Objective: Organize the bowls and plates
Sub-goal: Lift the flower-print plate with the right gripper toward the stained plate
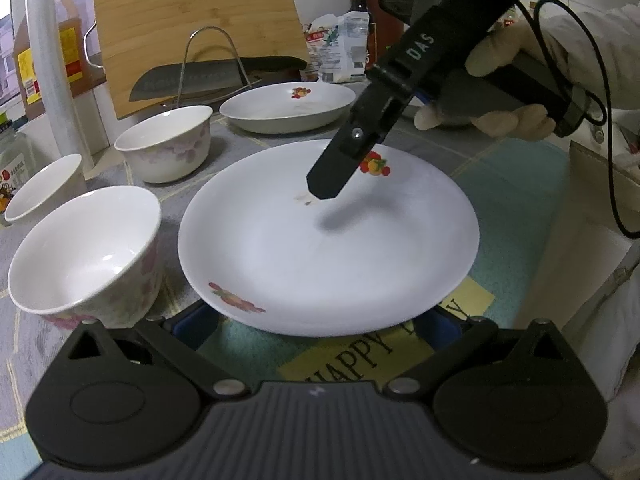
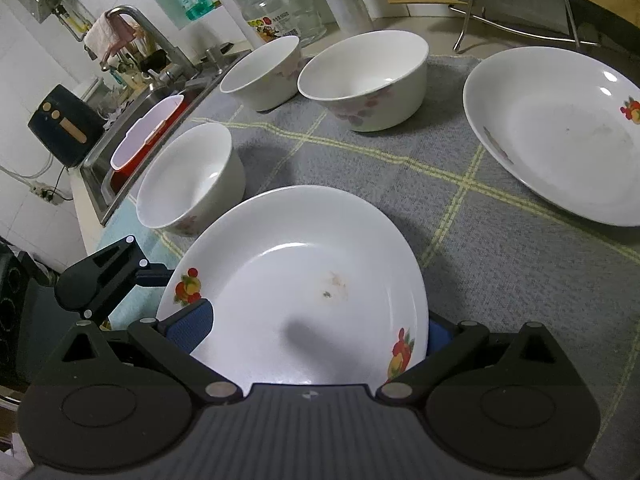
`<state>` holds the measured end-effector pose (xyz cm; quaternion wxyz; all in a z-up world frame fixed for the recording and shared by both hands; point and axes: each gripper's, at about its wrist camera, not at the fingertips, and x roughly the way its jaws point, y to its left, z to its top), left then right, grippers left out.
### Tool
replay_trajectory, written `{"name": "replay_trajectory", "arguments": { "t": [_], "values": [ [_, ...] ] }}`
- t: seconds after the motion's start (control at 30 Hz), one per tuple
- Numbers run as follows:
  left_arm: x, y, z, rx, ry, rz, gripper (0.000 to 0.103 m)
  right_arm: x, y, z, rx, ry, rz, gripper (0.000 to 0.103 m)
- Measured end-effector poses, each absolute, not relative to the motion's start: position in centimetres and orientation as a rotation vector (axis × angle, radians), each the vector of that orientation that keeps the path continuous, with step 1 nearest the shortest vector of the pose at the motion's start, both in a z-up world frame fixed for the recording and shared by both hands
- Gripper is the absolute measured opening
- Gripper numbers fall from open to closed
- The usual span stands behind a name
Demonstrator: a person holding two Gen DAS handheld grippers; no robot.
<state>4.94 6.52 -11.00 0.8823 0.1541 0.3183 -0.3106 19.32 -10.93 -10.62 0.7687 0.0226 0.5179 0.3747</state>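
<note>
the near plate [image 1: 328, 240] sits on the desk [image 2: 480, 260] beside a bowl [image 1: 84, 252], both the left tongs [image 1: 320, 324] and right tongs [image 2: 320, 340] spread wide around its rim, probably for lifting it onto the far plate [image 2: 560, 132].

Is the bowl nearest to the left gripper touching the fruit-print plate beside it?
Apart. The left wrist view shows a strip of grey cloth running between the bowl and the plate rim.

White plate [image 1: 328, 248] (red-yellow fruit print)
</note>
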Motion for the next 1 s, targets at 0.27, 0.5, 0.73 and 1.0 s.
{"name": "replay_trajectory", "arguments": {
  "t": [0.27,0.5,0.73,1.0],
  "values": [
    [4.96,6.57,-11.08,0.324,0.662,-0.659,0.103,19.66,-10.92,-10.57,0.04,1.135,0.836,0.103],
    [5.05,6.61,-11.04,0.326,0.664,-0.662,0.103,19.64,-10.8,-10.53,0.034,1.135,0.84,0.103],
    [5.22,6.49,-11.01,0.323,0.671,-0.653,0.103,19.55,-10.58,-10.47,0.038,1.135,0.85,0.103],
    [5.55,6.82,-11.04,0.319,0.679,-0.653,0.103,19.55,-10.58,-10.65,0.043,1.139,0.869,0.103]
  ]
}}
